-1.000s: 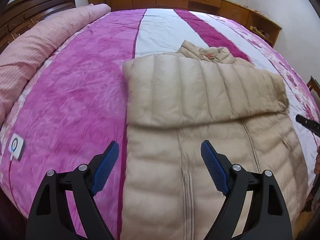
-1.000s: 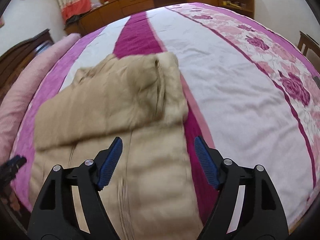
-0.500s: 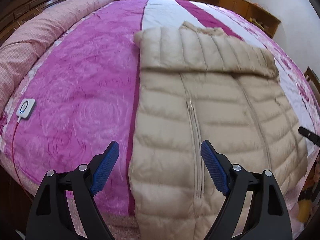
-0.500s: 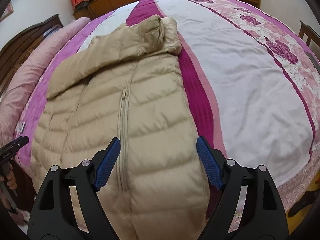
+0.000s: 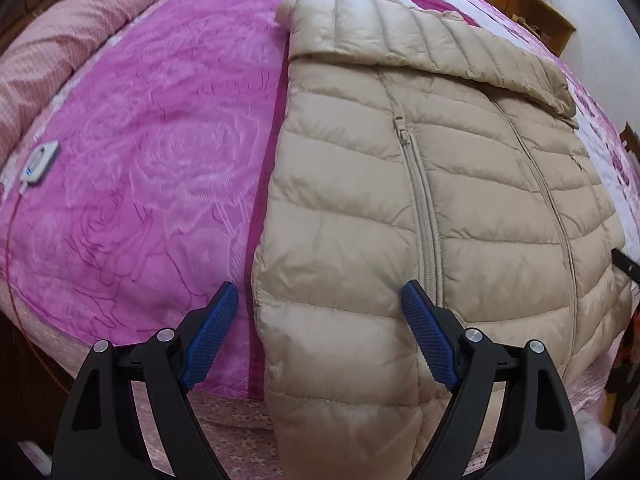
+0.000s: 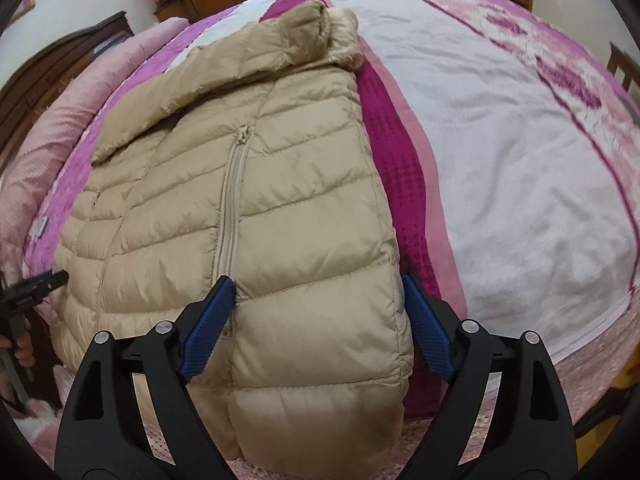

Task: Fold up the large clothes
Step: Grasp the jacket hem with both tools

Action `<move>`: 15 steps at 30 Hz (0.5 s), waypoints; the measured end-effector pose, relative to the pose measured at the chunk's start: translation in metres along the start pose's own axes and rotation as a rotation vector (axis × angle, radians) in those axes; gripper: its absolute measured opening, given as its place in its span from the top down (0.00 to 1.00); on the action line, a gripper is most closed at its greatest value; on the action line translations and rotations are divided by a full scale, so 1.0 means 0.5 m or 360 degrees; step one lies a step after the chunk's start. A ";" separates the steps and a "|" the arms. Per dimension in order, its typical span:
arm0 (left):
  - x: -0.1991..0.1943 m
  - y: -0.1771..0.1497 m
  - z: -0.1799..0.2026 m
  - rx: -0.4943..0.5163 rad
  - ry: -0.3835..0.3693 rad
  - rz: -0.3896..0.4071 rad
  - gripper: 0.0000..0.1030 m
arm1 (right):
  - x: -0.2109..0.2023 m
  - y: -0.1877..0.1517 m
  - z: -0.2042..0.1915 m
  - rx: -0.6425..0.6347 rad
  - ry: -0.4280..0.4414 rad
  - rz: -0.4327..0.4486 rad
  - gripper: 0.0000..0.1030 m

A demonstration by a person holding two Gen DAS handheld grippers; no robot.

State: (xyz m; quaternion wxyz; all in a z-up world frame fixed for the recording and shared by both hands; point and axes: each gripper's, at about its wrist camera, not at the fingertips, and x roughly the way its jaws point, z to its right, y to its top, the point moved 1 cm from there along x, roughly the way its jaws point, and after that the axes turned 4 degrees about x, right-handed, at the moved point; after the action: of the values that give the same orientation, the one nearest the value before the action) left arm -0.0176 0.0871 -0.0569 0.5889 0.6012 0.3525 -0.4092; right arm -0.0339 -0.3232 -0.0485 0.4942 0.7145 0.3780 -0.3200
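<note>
- Jacket (image 5: pixel 420 208), beige, quilted, lies front-up on bed, zipper (image 5: pixel 420 200) closed and running up the middle; hem end hangs over the mattress edge toward 6 o'clock in both wrist views.
- Sleeves folded across the chest at the 12 o'clock end, forming a thick band (image 5: pixel 420 36) with the collar (image 6: pixel 316 24) bunched beyond it.
- Left gripper (image 5: pixel 320 320): jaws spread wide, blue pads (image 5: pixel 208 344) not pressing anything. The jacket's side edge near the hem sits between them; the right-hand pad lies just beside the zipper.
- Right gripper (image 6: pixel 316 312): jaws opening, the jacket's other hem corner between them, pads not clamped on the fabric.
- Bed cover (image 5: pixel 140 168): magenta rose-embossed panel at 9 o'clock of the jacket in the left view; white panel (image 6: pixel 500 168) at 3 o'clock in the right view.
- Small white controller (image 5: pixel 40 162) with cord near the cover's edge, 9 o'clock, well apart from the jacket.
- Pink bolster (image 5: pixel 60 40) and dark wooden headboard (image 6: pixel 60 76) at 10 o'clock.
</note>
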 end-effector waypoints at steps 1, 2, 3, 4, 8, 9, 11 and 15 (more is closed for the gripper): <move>0.003 -0.001 -0.002 -0.0011 -0.0014 -0.0005 0.21 | 0.002 -0.001 0.002 0.0008 0.0010 0.0000 0.18; 0.006 -0.003 -0.003 -0.0022 -0.0037 -0.0010 0.21 | 0.004 -0.002 0.003 0.0010 0.0017 0.0004 0.18; 0.006 -0.005 -0.003 -0.0024 -0.0060 -0.0009 0.21 | 0.005 -0.002 0.003 0.0005 0.0017 0.0008 0.17; 0.006 -0.006 -0.001 -0.0020 -0.0083 -0.0009 0.21 | 0.004 -0.003 0.002 0.0001 0.0015 0.0012 0.17; 0.002 -0.015 0.019 0.0011 -0.0264 -0.0027 0.24 | 0.001 -0.006 -0.002 0.0024 0.0158 -0.0060 0.17; -0.001 -0.017 0.029 0.0049 -0.0275 -0.0021 0.25 | 0.000 -0.010 -0.007 0.0014 0.0179 -0.0069 0.17; -0.002 -0.021 0.042 0.0098 -0.0273 -0.0019 0.28 | -0.002 -0.016 -0.021 -0.0051 0.0172 -0.0064 0.17; 0.000 -0.022 0.051 0.0111 -0.0312 -0.0036 0.46 | -0.010 -0.019 -0.033 -0.0085 0.0186 -0.0045 0.34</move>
State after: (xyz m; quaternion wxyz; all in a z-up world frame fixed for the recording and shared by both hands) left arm -0.0296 0.0623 -0.0608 0.5947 0.5744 0.2855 -0.4846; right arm -0.0431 -0.3066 -0.0439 0.4856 0.7131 0.4246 -0.2746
